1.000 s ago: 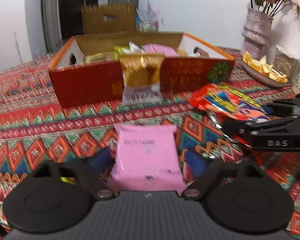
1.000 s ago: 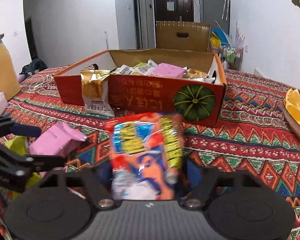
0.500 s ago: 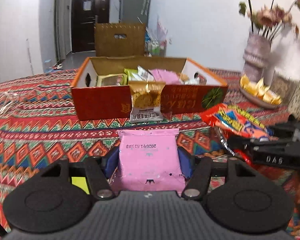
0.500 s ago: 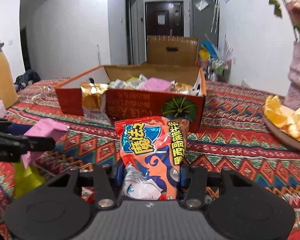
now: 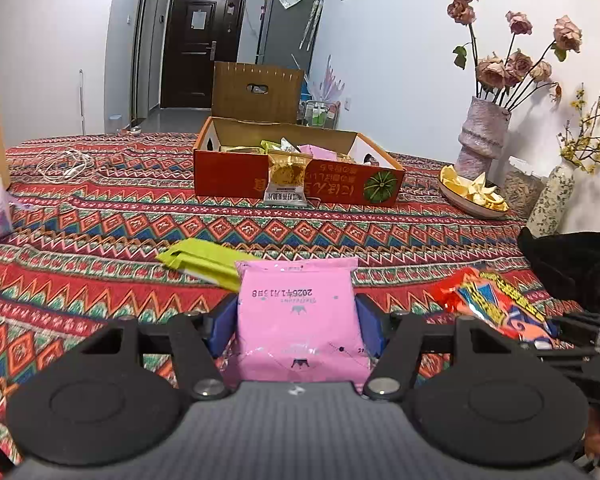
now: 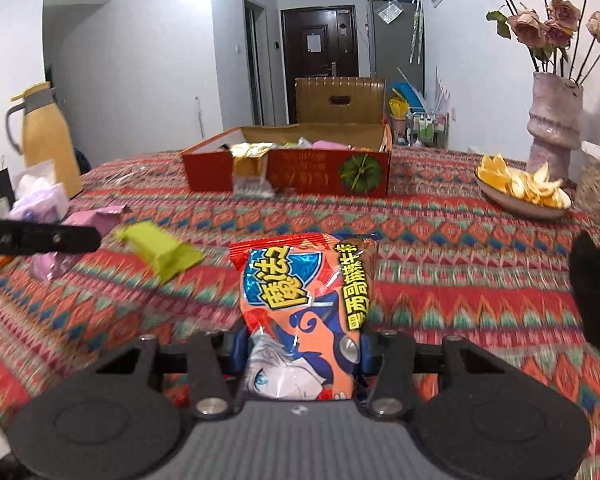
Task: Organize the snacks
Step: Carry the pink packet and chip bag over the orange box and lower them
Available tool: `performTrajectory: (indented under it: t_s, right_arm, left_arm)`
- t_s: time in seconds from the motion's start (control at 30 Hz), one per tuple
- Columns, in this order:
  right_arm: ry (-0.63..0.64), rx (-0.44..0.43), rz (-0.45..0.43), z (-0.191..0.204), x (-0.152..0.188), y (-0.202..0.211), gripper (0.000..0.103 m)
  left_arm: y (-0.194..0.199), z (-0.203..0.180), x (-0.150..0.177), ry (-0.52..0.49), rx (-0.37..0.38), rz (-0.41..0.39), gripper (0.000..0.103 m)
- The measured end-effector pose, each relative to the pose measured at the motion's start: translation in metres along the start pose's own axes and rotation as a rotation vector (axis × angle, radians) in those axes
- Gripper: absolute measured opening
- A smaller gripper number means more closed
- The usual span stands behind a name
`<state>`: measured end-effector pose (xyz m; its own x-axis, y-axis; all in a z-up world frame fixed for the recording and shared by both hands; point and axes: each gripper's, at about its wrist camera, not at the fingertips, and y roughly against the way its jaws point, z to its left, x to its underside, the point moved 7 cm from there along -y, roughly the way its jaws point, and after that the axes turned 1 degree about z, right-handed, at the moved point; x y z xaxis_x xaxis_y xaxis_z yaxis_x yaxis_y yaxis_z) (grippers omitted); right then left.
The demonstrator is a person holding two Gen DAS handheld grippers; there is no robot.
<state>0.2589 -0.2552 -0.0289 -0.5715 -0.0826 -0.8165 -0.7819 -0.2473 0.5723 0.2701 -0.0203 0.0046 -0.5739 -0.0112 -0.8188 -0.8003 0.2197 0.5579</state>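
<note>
We carry two snacks. Left gripper [image 5: 296,320] clamps pink packet [image 5: 298,320], lower centre of frame; right gripper [image 6: 302,344] clamps orange packet [image 6: 306,312], lower centre. Red box [image 5: 300,176] upper centre, well apart. Next, we judge: reach over rim, release inside.

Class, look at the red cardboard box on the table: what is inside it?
Inside the red cardboard box lie several snack packets: a pink one, a green one and others. The box's front wall hides everything lower down, so their number cannot be told.
</note>
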Motion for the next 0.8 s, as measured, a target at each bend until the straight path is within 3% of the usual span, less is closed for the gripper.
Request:
performTrajectory:
  t_s: [0.23, 0.5, 0.63, 0.8]
  right_arm:
    - [0.008, 0.011, -0.024, 0.011, 0.01, 0.03, 0.048]
    - [0.017, 0.01, -0.048, 0.014, 0.004, 0.033, 0.048]
    - [0.022, -0.021, -0.056, 0.014, -0.012, 0.028, 0.048]
    - [0.091, -0.022, -0.104, 0.008, -0.057, 0.017, 0.048]
  left_arm:
    - [0.028, -0.003, 0.009, 0.001, 0.001, -0.035, 0.063]
    - [0.033, 0.003, 0.006, 0.01, -0.003, -0.048, 0.063]
    - [0.031, 0.006, -0.015, 0.001, 0.003, -0.079, 0.063]
    - [0.021, 0.013, -0.065, -0.01, 0.051, -0.142, 0.063]
